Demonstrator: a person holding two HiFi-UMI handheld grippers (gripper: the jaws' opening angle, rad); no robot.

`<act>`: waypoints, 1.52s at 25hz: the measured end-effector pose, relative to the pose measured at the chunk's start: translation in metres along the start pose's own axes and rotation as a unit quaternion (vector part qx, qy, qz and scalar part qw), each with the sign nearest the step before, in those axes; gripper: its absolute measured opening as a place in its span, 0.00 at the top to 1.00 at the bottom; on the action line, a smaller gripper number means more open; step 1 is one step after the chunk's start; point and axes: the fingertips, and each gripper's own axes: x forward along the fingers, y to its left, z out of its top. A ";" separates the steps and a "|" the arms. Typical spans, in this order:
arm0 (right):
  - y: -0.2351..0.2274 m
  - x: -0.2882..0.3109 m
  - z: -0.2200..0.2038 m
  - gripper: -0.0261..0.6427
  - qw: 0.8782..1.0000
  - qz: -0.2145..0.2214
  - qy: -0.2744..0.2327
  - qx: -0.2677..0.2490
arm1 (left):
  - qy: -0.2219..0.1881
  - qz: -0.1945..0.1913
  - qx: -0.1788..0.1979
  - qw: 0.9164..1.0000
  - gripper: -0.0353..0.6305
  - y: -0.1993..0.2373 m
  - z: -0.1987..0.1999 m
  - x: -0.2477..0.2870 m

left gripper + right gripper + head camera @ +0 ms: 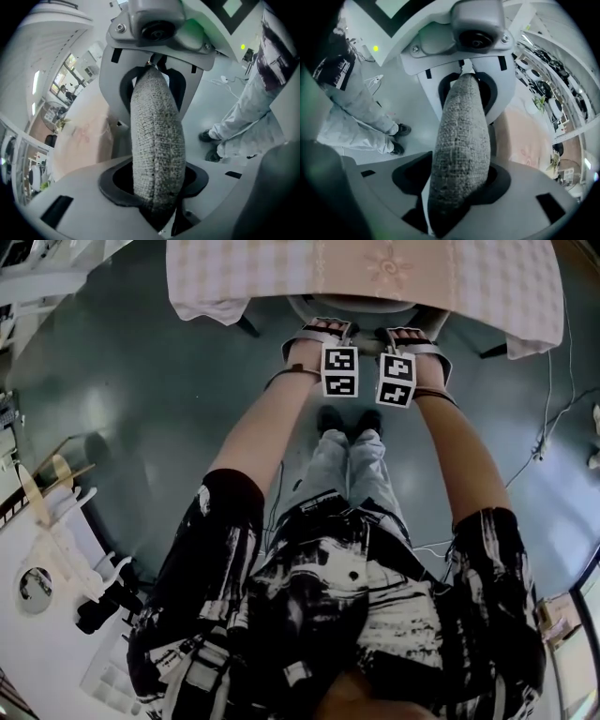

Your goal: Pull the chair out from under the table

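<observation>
left gripper [319, 332]: clamped on the top edge of the chair back [362, 307]. In its own view we see the grey woven fabric [157, 150] filling the gap between the jaws, with both jaws pressing on it.
right gripper [410, 337]: same deal, clenched on that padded edge [461, 154], just beside the left one.
chair: sits straight below and just ahead of both grippers. The seat is tucked under the table [525, 296], and only the curved back pokes out past the tablecloth [441, 277].
long axis: the top edge of the back runs side to side and passes through both sets of jaws. The 2 grippers straddle it like a handlebar, pointing steeply down.
which hand is nearer: neither really, we'd call it a tie, since both are already on it.
the pull: we reckon it goes straight back from the grippers toward our shoes [352, 420], over open floor [159, 381].
watch out: we'd guess 1 hand pulling harder would twist the chair against the table legs.
</observation>
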 end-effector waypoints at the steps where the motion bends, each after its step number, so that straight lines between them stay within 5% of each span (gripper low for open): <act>1: 0.000 0.003 -0.001 0.70 1.000 -0.008 0.006 -0.014 | 0.007 0.006 0.009 1.000 0.70 0.001 -0.001 0.002; 2: -0.001 0.005 -0.002 0.79 1.000 -0.014 0.012 -0.025 | 0.013 0.007 0.020 1.000 0.73 0.001 -0.001 0.004; 8: 0.001 0.010 -0.003 0.84 0.999 -0.011 0.018 -0.033 | 0.023 -0.009 0.058 0.998 0.82 -0.005 -0.002 0.009; 38: 0.037 -0.003 0.009 0.89 0.999 0.020 0.012 0.024 | 0.019 -0.040 0.055 0.998 0.86 -0.046 0.006 -0.005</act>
